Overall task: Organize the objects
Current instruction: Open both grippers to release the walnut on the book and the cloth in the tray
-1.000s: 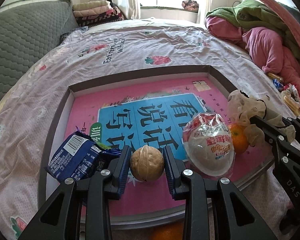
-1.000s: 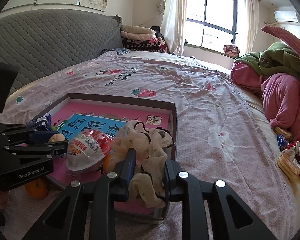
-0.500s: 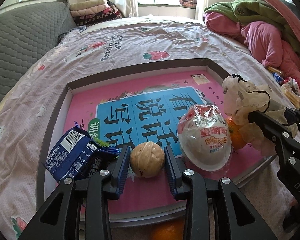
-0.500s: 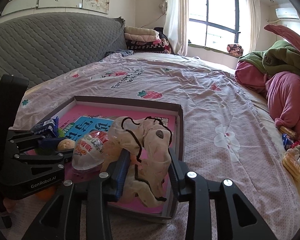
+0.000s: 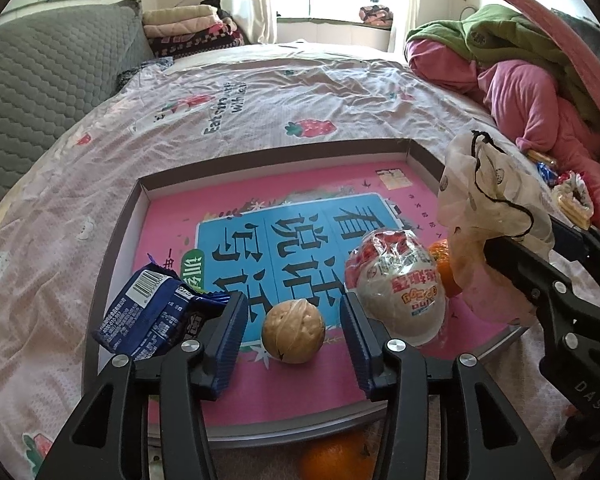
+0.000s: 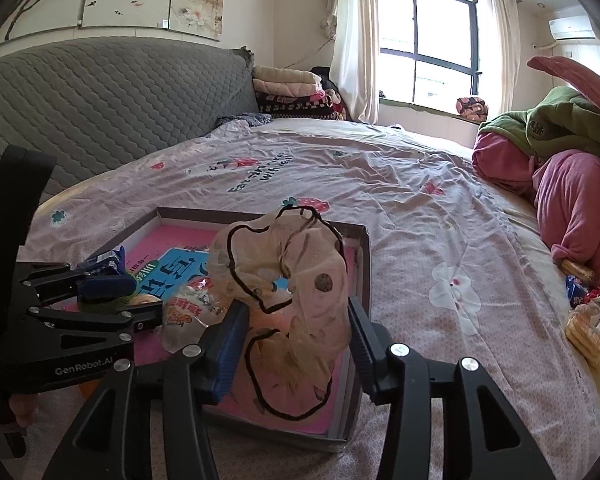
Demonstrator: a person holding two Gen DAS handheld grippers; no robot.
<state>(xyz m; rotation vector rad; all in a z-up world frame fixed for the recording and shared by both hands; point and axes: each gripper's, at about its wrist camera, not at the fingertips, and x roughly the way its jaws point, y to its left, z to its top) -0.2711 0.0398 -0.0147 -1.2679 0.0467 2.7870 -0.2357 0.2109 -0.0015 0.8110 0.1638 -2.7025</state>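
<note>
A shallow box lid with a pink floor (image 5: 384, 360) lies on the bed. In it are a walnut (image 5: 293, 331), a blue snack packet (image 5: 152, 314), a wrapped egg-shaped toy (image 5: 400, 280) and an orange (image 5: 440, 264). My left gripper (image 5: 292, 336) is open, its fingers on either side of the walnut, not touching it. My right gripper (image 6: 292, 340) is open around a beige cloth scrunchie (image 6: 296, 280) that rests over the lid's near right corner; the scrunchie also shows in the left wrist view (image 5: 488, 208).
Another orange (image 5: 336, 460) lies on the bed just outside the lid's near edge. Snack packets (image 6: 588, 320) lie at the right by a pile of pink and green bedding (image 6: 572, 168). A grey quilted headboard (image 6: 100, 100) stands at the left.
Both grippers have opened. The left let go of the walnut, which now sits on the lid floor. The right released the scrunchie, which spread out between its fingers.
</note>
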